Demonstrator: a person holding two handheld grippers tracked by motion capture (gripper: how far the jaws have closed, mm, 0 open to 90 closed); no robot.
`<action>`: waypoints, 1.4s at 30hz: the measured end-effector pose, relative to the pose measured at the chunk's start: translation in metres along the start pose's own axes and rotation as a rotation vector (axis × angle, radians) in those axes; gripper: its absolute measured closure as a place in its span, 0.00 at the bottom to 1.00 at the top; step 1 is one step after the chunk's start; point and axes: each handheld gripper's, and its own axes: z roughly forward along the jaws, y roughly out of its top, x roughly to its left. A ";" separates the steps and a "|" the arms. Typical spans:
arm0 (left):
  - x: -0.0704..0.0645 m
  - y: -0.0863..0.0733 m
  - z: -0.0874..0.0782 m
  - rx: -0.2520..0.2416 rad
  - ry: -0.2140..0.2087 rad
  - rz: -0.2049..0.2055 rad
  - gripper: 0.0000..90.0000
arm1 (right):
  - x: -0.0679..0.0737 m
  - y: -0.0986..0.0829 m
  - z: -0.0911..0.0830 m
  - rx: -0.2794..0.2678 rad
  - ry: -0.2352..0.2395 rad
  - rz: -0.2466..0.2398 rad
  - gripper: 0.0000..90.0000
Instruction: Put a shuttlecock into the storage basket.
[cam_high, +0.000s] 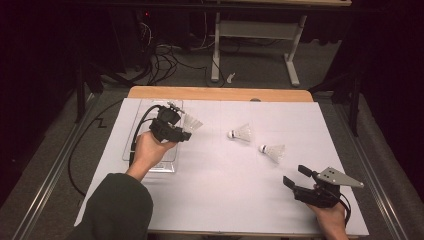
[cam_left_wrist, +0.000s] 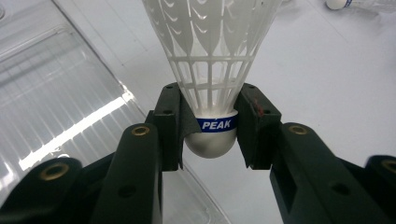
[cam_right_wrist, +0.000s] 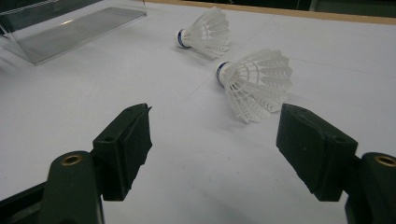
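Note:
My left gripper (cam_high: 183, 134) (cam_left_wrist: 210, 130) is shut on a white plastic shuttlecock (cam_left_wrist: 210, 70) (cam_high: 192, 123), pinching its cork base just by the blue PEAK band, above the right edge of a clear plastic tray (cam_high: 131, 142) (cam_left_wrist: 60, 102). Two more shuttlecocks lie on the white table sheet: one (cam_high: 240, 133) (cam_right_wrist: 204, 31) near the middle and one (cam_high: 273, 152) (cam_right_wrist: 254, 81) to its right. My right gripper (cam_high: 296, 176) (cam_right_wrist: 212, 140) stands open near the front right, jaws wide apart, short of the nearer shuttlecock.
The white sheet (cam_high: 225, 200) covers a wooden table whose far edge (cam_high: 220, 93) shows bare. Beyond the table stand a desk frame (cam_high: 257, 30) and tangled cables (cam_high: 165, 62) on the floor.

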 end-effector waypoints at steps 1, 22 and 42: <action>0.001 -0.001 -0.001 -0.001 0.002 -0.006 0.72 | 0.000 0.000 0.000 0.000 0.000 -0.001 0.30; 0.023 -0.006 -0.007 -0.014 0.043 -0.072 0.72 | 0.000 0.000 0.000 0.001 0.001 0.001 0.30; 0.044 -0.008 -0.002 -0.005 0.098 -0.159 0.72 | 0.000 0.000 0.000 0.002 0.001 0.002 0.30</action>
